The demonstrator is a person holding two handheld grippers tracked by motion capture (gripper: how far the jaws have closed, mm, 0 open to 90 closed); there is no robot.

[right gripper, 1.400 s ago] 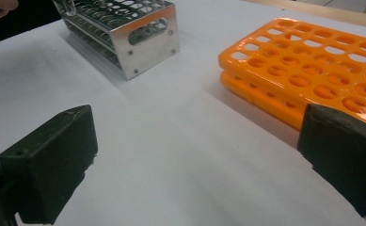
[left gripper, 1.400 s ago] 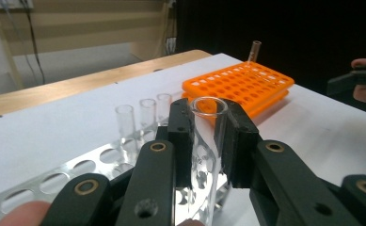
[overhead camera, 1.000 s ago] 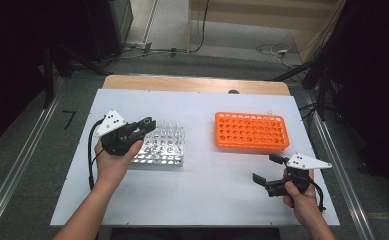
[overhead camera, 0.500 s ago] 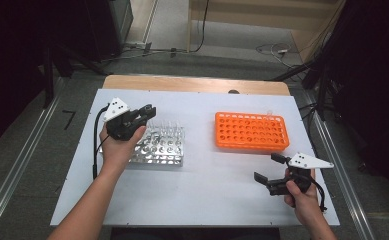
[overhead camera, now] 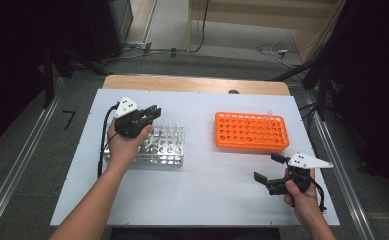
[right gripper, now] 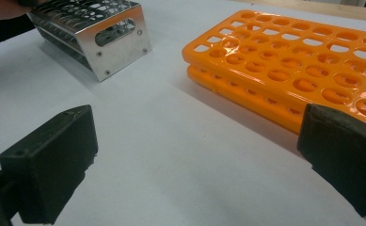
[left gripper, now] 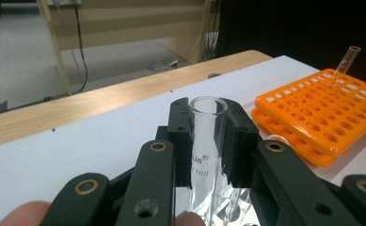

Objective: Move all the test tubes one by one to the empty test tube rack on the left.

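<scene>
My left gripper point(overhead camera: 149, 114) hovers over the back left part of the metal tube rack point(overhead camera: 158, 147), which holds several glass tubes. Its black jaws are shut on a clear glass test tube point(left gripper: 205, 155), open end up, printed "100". An orange tube rack point(overhead camera: 252, 131) lies to the right, with one glass tube point(left gripper: 345, 62) standing at its far corner. My right gripper point(overhead camera: 267, 170) rests low near the table's front right, jaws wide open with nothing between them. In the right gripper view the orange tube rack point(right gripper: 307, 61) and the metal tube rack point(right gripper: 96, 33) lie ahead.
The white table top point(overhead camera: 207, 195) has bare room between the two racks and along the front. A wooden strip point(overhead camera: 197, 84) runs along its far edge. Cables lie on the floor beyond.
My left gripper has shifted left and back over the metal rack with the tube in it. The right gripper has stayed put.
</scene>
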